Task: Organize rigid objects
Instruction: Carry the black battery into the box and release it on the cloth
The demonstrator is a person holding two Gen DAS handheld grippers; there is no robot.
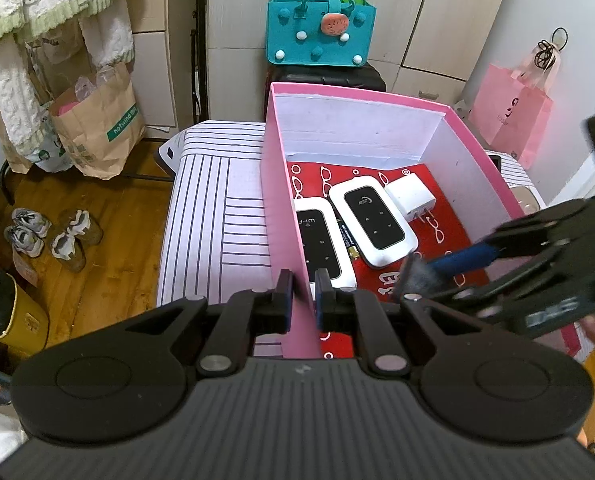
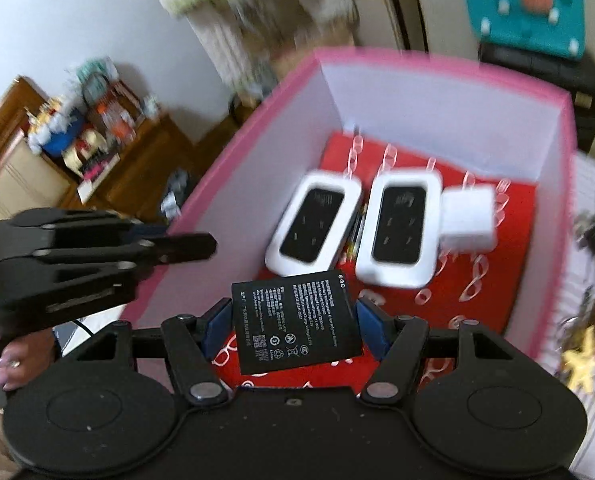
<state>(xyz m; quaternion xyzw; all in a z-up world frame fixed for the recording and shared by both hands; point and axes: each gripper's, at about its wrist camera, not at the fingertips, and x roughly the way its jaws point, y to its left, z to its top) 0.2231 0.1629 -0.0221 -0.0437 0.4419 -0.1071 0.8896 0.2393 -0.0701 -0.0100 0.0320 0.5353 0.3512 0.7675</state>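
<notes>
Battery clamped in right gripper jaws, label blurred | left gripper jaws pinch pink box wall | AA cell half hidden between routers.

Both grippers are matte black: the left gripper and right gripper have blue pads on their fingers, silver pivot pins and round embossed discs. At the right wrist view's lower left, a hand wears a ring and pale nail polish.

Two routers and a charger are crowding the pink box floor's far half; the near red floor is lying open.
</notes>
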